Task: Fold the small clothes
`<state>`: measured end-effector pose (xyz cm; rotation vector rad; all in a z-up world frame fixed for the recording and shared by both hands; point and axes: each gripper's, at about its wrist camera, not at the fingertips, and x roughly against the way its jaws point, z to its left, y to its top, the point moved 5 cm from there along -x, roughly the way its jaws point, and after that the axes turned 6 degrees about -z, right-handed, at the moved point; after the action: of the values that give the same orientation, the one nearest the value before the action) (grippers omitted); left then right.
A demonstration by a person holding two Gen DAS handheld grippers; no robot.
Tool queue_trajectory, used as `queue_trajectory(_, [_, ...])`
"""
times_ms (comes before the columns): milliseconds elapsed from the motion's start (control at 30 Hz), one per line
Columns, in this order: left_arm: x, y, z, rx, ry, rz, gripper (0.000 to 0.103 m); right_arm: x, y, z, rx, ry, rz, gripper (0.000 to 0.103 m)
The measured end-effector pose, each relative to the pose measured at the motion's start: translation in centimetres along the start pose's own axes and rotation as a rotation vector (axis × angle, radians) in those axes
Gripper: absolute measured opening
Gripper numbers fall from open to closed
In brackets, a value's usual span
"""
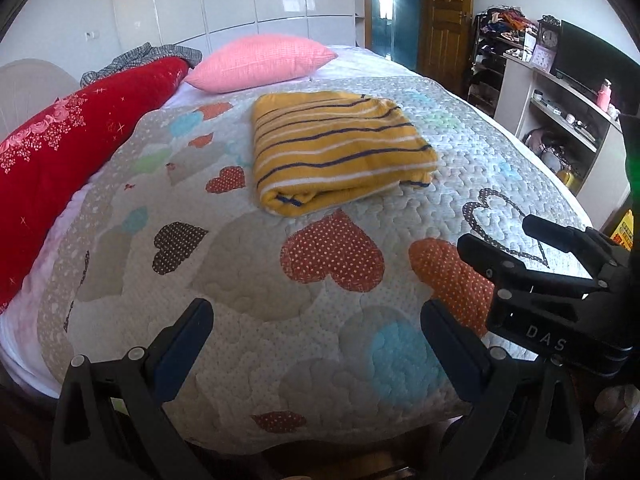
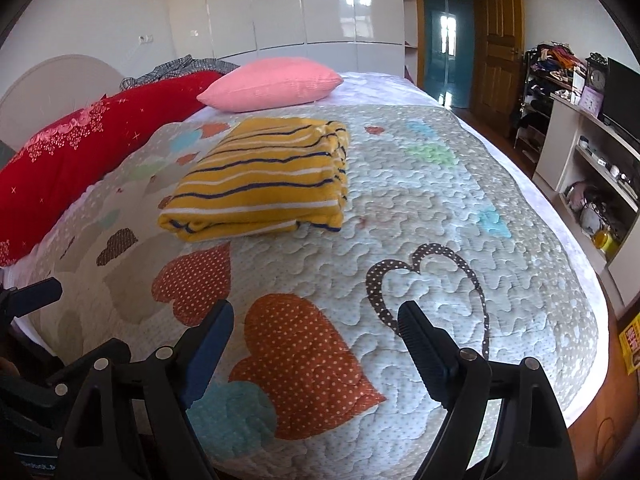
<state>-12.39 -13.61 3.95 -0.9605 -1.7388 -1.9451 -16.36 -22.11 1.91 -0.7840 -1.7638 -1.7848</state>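
A yellow garment with navy and white stripes lies folded into a neat rectangle on the heart-patterned quilt; it also shows in the right wrist view. My left gripper is open and empty, above the near edge of the bed, well short of the garment. My right gripper is open and empty too, over the near edge of the quilt, to the right of the left one. The right gripper also shows in the left wrist view.
A pink pillow and a red blanket lie at the head and left side of the bed. A desk with shelves, a monitor and a clothes rack stand to the right. A wooden door is behind.
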Motion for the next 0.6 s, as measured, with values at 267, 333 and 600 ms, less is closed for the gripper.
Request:
queue_trajectory(267, [-0.67, -0.40, 0.37, 0.026, -0.016, 0.037, 0.103, -0.46, -0.22, -0.43, -0.025, -0.004, 0.015, 0.088])
queue_trajectory(333, [-0.83, -0.54, 0.21, 0.019, -0.015, 0.045, 0.103, -0.54, -0.28, -0.61, -0.033, -0.003, 0.019, 0.088])
queue_trajectory(600, [-0.95, -0.72, 0.04, 0.013, -0.017, 0.055, 0.103, -0.76, -0.45, -0.69, -0.034, 0.000, 0.028, 0.088])
